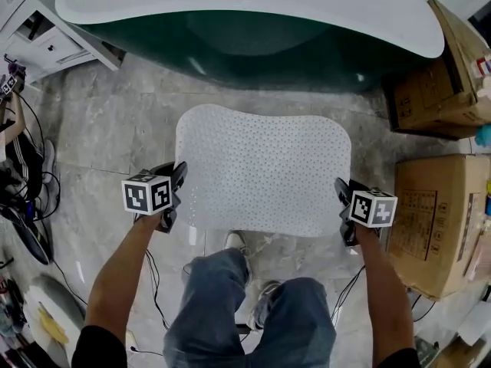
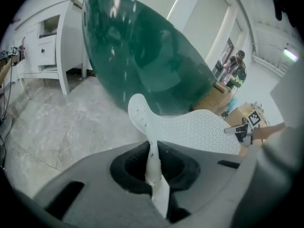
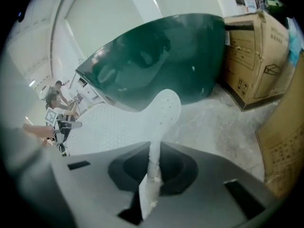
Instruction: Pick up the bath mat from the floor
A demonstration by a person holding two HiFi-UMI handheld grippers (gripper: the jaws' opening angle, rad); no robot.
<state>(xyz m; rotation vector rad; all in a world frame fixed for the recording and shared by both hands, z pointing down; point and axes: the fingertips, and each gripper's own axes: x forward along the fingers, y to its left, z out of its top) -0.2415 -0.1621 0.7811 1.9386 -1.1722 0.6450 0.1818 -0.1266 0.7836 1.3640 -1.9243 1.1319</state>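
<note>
The bath mat [image 1: 265, 171] is white and thin, dotted all over with small holes and wavy in outline. We see it spread level above the marble floor [image 1: 115, 136], in front of the dark green bathtub [image 1: 253, 41]. The left gripper [image 1: 179, 184] is clenched on its left edge, the right gripper [image 1: 341, 199] on its right edge. Only the head view gives us the whole outline, with a shoe [image 1: 235, 241] below the near edge and cardboard boxes [image 1: 433, 221] at the right. Only the two gripper views show us the grip itself. In each, the mat's edge stands pinched between closed jaws and the nearest far corner curls upward.
</note>
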